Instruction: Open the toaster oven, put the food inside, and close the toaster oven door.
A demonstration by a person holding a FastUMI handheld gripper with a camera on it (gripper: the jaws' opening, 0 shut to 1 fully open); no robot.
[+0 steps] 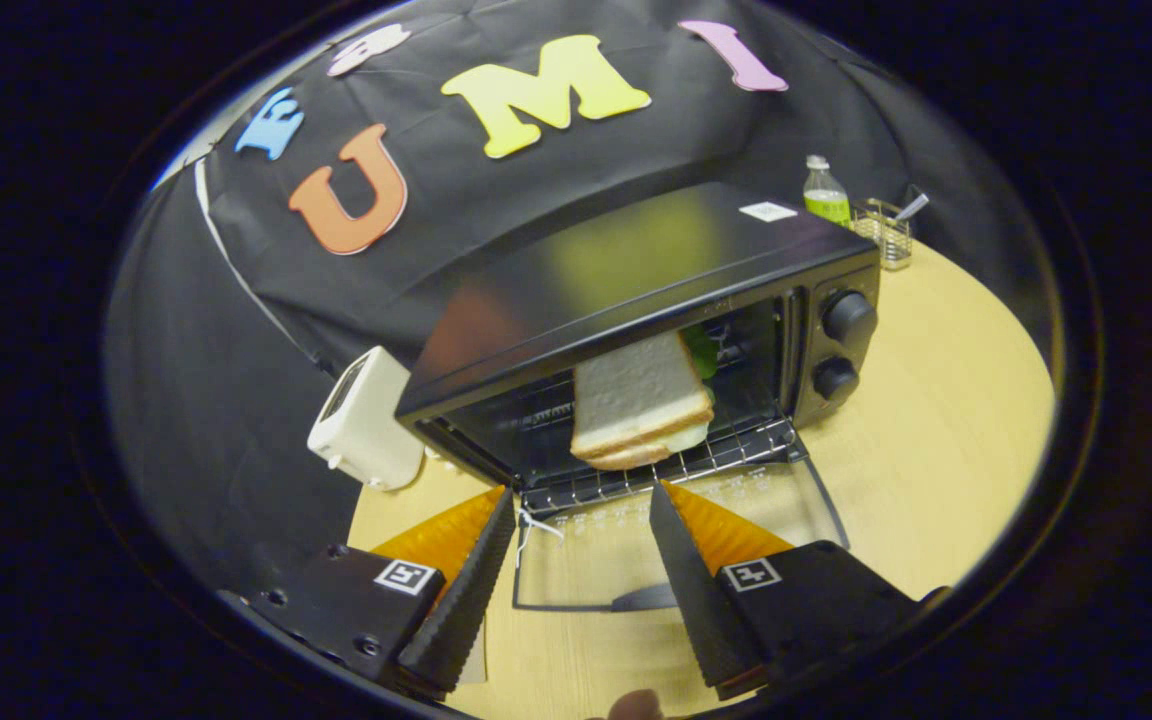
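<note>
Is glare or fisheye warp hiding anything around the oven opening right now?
Gripper view: the toaster oven top carries soft coloured reflections, yet the sandwich on the rack reads sharply; the dropped glass door is see-through, showing table beneath; fisheye bends the oven's edges and the table rim; the open gripper sits over the door, empty.

You see dim, warm booth light from above. Glossy toaster oven (pixel 636 270) top throws soft, blurred glare. Wooden table (pixel 946 420) evenly lit, shadows faint. Fisheye bends edges strongly. Centre sharp; your gripper (pixel 581 510), fingers spread apart, slightly soft up close.
</note>
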